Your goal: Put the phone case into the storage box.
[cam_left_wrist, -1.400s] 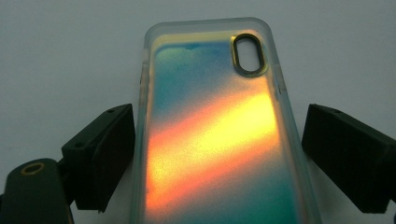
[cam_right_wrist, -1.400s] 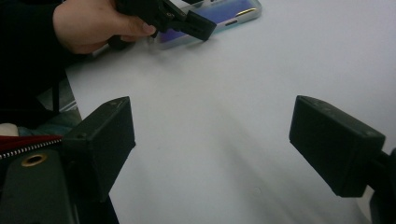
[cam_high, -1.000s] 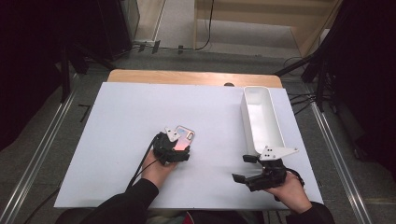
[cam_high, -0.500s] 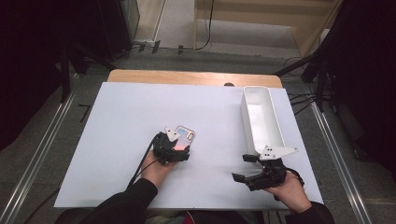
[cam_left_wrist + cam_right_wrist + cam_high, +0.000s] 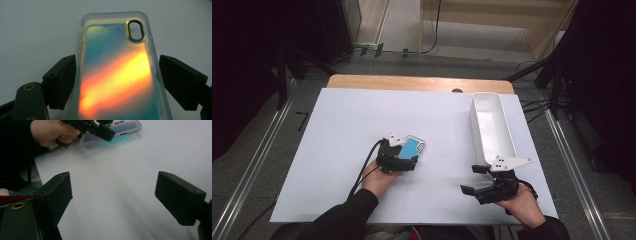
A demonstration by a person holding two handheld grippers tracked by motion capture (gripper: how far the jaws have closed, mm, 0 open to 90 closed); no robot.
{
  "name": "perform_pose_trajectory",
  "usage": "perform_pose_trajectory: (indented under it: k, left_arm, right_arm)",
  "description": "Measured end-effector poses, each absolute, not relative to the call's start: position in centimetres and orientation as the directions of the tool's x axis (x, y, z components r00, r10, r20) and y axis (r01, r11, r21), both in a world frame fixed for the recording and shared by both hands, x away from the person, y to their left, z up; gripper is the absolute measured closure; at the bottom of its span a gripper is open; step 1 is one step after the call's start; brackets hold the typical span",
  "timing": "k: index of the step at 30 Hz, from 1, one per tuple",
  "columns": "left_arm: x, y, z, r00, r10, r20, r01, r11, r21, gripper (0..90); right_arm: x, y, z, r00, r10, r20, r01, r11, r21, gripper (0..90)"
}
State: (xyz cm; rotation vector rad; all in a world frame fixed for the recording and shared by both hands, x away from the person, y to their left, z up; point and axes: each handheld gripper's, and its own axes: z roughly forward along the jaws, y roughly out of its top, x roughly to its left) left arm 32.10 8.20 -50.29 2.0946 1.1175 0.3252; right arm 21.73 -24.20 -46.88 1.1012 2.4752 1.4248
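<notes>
An iridescent phone case [image 5: 112,95] with a clear rim lies between my left gripper's [image 5: 117,67] jaws, camera hole at the far end. Both pads stand against its long edges, so the gripper is shut on it. From above, the case [image 5: 418,145] looks blue and sits left of the table's middle, with the left gripper [image 5: 408,154] at its near end. My right gripper [image 5: 473,180] rests low at the front right, open with nothing between its jaws. In the right gripper view [image 5: 113,192], the case [image 5: 125,128] and the left gripper [image 5: 100,128] lie ahead.
A long white bin [image 5: 507,135] stands at the right, just beyond the right gripper. A white sheet [image 5: 352,125] covers the table, with a wooden edge [image 5: 412,82] at the back. Dark stands and cables surround it.
Seen from above, the case's sheen has gone from orange-red through pale grey to blue. Neither hand has shifted.
</notes>
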Motion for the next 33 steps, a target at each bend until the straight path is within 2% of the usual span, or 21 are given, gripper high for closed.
perform_pose_trajectory:
  k: [10,20,28,33]
  left_arm:
    - [32.2,8.2,-48.2,0.628,0.754,-0.195,0.613,-0.324,0.721,16.6]
    - [32.5,8.6,-47.2,0.62,0.738,-0.268,0.626,-0.259,0.736,16.6]
    - [32.4,8.8,-47.0,0.611,0.737,-0.289,0.625,-0.226,0.747,16.6]
    - [32.4,8.9,-46.7,0.605,0.734,-0.309,0.629,-0.202,0.751,16.6]
  right_arm:
    - [21.9,-24.3,-46.8,-0.723,0.631,0.282,0.556,0.288,0.78,13.1]
    - [22.1,-23.8,-46.4,-0.703,0.649,0.29,0.559,0.252,0.79,13.1]
    - [22.6,-22.9,-45.9,-0.696,0.655,0.295,0.558,0.234,0.796,13.1]
    - [23.0,-22.4,-45.3,-0.676,0.663,0.323,0.596,0.233,0.769,13.1]
